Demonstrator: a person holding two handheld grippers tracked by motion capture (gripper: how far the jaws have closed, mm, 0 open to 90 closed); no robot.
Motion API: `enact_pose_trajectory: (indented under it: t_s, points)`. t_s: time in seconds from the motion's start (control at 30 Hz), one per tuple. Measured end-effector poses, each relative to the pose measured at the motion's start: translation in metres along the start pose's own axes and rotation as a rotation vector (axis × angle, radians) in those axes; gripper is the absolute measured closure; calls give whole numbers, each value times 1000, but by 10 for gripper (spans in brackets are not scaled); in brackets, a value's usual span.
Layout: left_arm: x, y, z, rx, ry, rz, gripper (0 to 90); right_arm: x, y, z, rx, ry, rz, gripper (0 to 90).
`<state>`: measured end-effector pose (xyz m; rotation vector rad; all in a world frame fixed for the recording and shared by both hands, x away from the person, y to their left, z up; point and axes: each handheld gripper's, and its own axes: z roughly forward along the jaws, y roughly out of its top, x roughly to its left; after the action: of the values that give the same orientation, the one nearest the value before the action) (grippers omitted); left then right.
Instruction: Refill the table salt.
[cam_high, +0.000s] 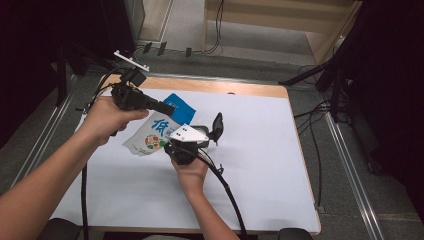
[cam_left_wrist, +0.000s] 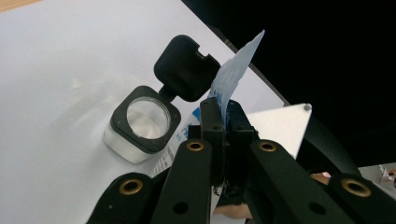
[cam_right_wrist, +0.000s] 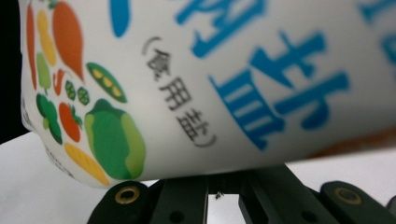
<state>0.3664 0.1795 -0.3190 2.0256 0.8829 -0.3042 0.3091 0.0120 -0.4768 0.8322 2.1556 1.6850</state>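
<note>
On the white worktop (cam_high: 260, 165), the left gripper (cam_high: 167, 107) has its jaws closed on the blue top edge of a glossy white-and-blue plastic salt pouch (cam_high: 152, 135). The right gripper (cam_high: 176, 145) jaws grip the pouch's lower part. Just right, a square clear jar with a black flip lid (cam_left_wrist: 144, 121) stands open; bare worktop lies beyond it.

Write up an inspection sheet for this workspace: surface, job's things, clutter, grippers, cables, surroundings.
Surface: white table with a wooden far edge, bare apart from the items below.
Job's things: white salt bag with blue characters and vegetable pictures, lifted off the table; small square jar with its black hinged lid flipped open.
Clutter: nothing seen.
Grippers: left gripper shut on the bag's blue top edge; right gripper lies against the bag's lower part, grip cannot be told.
Cables: one black cable trails from each gripper toward the person.
Surroundings: grey floor, loose wires, dark stands, wooden furniture beyond.
</note>
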Motion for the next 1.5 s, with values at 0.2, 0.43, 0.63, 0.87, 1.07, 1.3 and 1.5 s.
enact_pose_trajectory:
  t_s: [0.2, 0.43, 0.63, 0.87, 1.07, 1.3, 1.5]
  points:
    - [3, 8, 17, 8, 0, -11, 900, 0, -2, -2, -2, 2, 1, 900]
    - [4, 18, 35, 26, 0, -11, 900, -2, -3, -4, -14, -5, 25, 900]
    - [5, 25, 47, 50, 11, -10, 900, -3, -3, -4, -28, -3, 28, 900]
    - [7, 31, 57, 70, 30, -11, 900, -6, -2, -3, -40, 0, 58, 900]
    - [7, 34, 65, 86, 43, -19, 900, -8, -3, -2, -39, 0, 76, 900]
    - [14, 37, 70, 100, 50, -48, 900, -11, -5, 0, -29, 3, 100, 900]
    - [17, 37, 75, 111, 52, -65, 900, -13, -7, 3, -22, 4, 101, 900]
